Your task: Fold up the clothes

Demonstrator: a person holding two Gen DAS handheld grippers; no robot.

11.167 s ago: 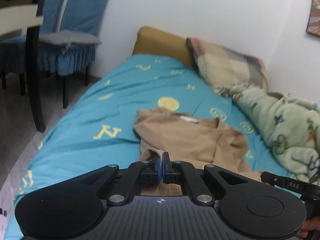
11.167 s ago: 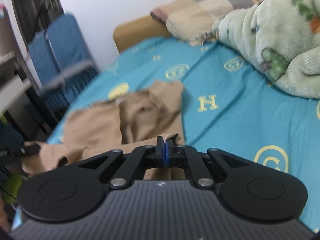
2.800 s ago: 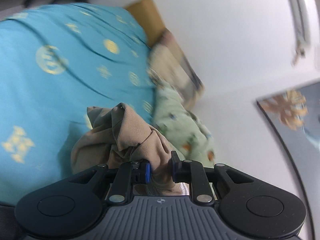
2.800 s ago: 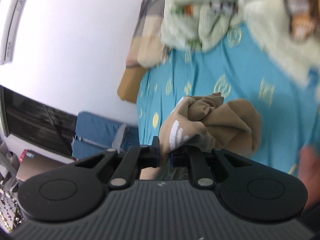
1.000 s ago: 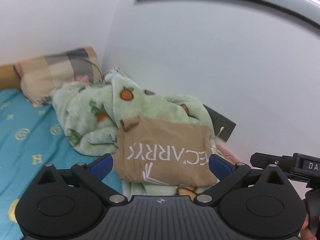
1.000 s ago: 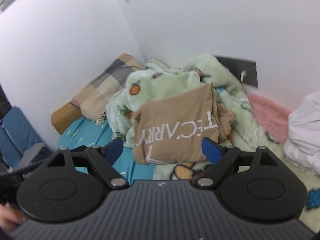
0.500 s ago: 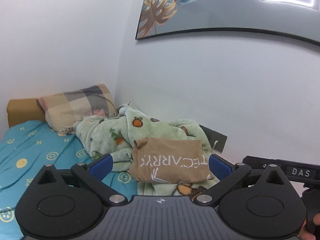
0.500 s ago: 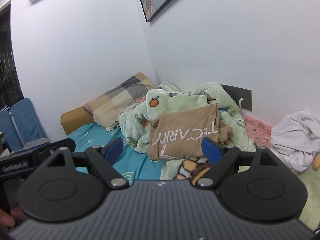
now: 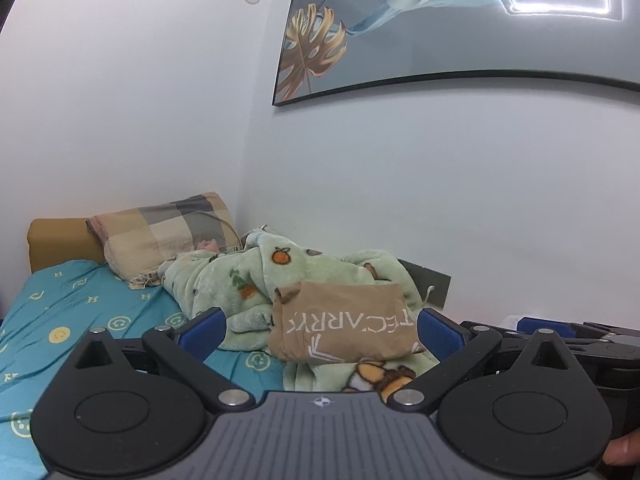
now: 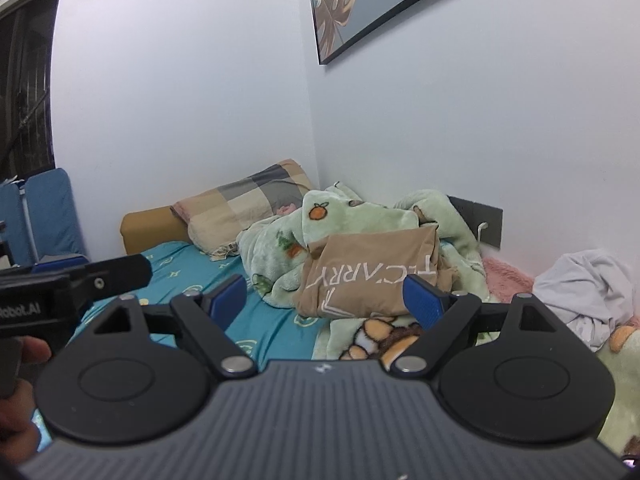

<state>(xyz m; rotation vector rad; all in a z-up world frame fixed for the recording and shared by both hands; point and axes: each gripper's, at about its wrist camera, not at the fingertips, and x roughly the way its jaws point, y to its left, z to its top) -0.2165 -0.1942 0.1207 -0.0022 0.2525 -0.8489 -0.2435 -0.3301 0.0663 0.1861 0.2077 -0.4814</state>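
Folded tan shirt (image 9: 344, 326) atop green blanket (image 9: 224, 284), at 12 o'clock from both grippers. Left gripper (image 9: 320, 330) released, nothing held. Right gripper (image 10: 326, 300) likewise spread wide, empty. Pillow (image 9: 164, 236) at 10 o'clock.

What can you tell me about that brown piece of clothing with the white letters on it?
The tan garment is folded into a compact, roughly rectangular bundle of soft, thin-looking fabric. White printed lettering runs across its front, upside down from here. It rests on the rumpled green fleece blanket near the wall, with nothing gripping it.
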